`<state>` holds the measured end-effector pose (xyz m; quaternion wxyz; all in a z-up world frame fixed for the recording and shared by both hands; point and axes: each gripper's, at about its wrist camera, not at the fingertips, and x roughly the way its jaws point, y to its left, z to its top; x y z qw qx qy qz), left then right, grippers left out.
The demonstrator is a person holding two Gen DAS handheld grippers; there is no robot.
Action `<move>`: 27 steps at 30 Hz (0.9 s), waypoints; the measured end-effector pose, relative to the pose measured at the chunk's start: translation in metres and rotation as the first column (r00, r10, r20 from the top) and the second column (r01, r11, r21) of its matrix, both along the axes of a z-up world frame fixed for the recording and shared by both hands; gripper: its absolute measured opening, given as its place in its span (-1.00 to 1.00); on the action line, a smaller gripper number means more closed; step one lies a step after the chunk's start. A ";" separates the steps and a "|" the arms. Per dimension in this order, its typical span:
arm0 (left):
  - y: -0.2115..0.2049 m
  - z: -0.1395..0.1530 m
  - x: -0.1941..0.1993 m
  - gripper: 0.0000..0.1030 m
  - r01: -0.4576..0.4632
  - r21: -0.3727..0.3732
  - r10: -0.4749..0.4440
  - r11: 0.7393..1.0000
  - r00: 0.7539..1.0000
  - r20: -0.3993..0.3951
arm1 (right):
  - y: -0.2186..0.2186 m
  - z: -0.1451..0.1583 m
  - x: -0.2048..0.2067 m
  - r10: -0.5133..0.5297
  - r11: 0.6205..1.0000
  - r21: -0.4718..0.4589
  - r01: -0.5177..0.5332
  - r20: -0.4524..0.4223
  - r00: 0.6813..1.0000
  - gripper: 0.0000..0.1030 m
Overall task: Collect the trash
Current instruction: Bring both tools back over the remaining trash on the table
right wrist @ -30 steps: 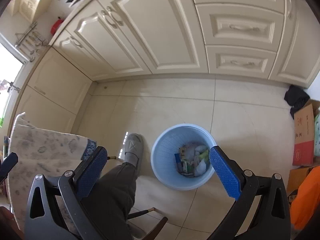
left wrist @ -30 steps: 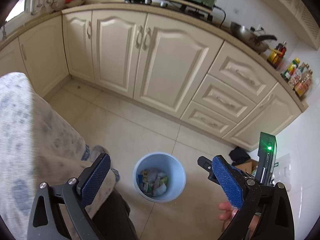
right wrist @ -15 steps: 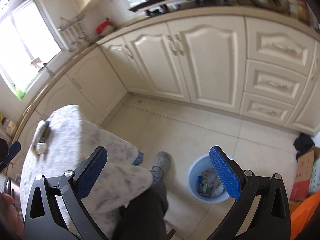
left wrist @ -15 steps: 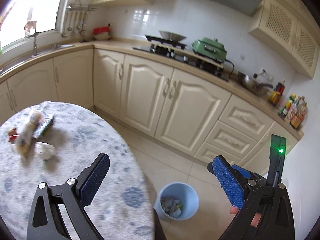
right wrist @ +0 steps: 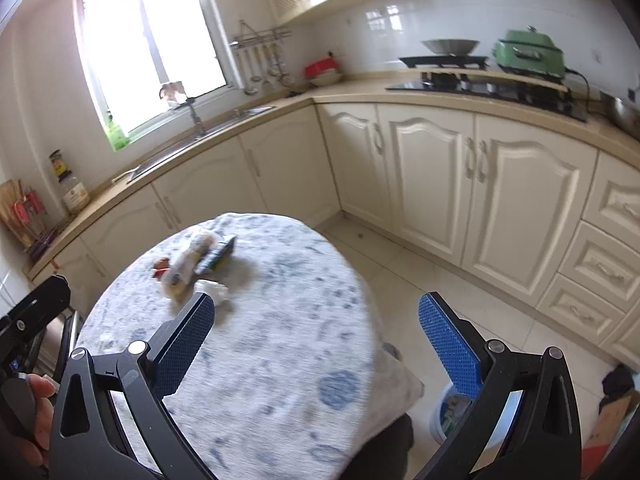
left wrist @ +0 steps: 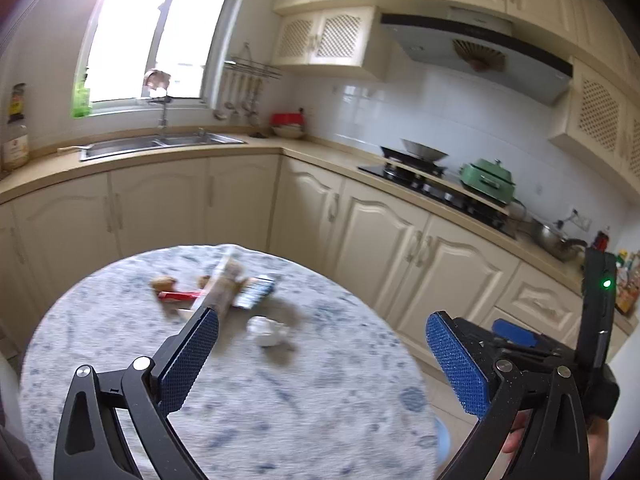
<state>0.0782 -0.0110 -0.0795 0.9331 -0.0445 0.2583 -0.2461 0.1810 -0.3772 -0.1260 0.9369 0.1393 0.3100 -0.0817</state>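
Trash lies on the far part of a round table with a blue-flowered cloth (left wrist: pixel 280 392): a clear wrapper with brown bits (left wrist: pixel 226 286), a dark packet (left wrist: pixel 256 292), a red wrapper (left wrist: pixel 178 295) and a crumpled white tissue (left wrist: pixel 268 330). The same pile shows in the right wrist view: wrapper (right wrist: pixel 188 258), packet (right wrist: pixel 218 256), tissue (right wrist: pixel 214 291). My left gripper (left wrist: pixel 320 358) is open and empty above the table's near side. My right gripper (right wrist: pixel 316 340) is open and empty over the table's right part. A blue bin (right wrist: pixel 452 412) with trash stands on the floor, partly hidden behind the right finger.
Cream kitchen cabinets (right wrist: pixel 432 176) run along the walls with a sink (left wrist: pixel 156 146) under the window and a stove (left wrist: pixel 420 172) with a green pot (left wrist: pixel 486 180). Tiled floor (right wrist: pixel 404 276) lies between table and cabinets. A cardboard box (right wrist: pixel 608 424) sits at the lower right.
Both grippers have swung up from the floor bin and toward the table. The table and its trash now fill the views; the bin has dropped to the lower edge. Both stayed open.
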 end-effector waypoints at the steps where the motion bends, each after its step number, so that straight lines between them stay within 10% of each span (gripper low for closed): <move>1: 0.011 0.001 -0.005 0.98 -0.022 0.003 0.022 1.000 1.000 0.009 | 0.012 0.002 0.006 0.016 1.000 -0.009 -0.016 0.005 1.000 1.00; 14: 0.099 -0.014 -0.036 0.98 -0.207 0.033 0.207 0.978 0.978 -0.001 | 0.094 -0.011 0.054 0.179 0.977 -0.113 -0.182 -0.039 0.983 1.00; 27: 0.058 -0.027 0.033 0.98 -0.188 0.164 0.208 0.968 0.971 -0.114 | 0.108 -0.089 0.134 0.234 0.964 -0.070 -0.256 -0.227 0.945 0.99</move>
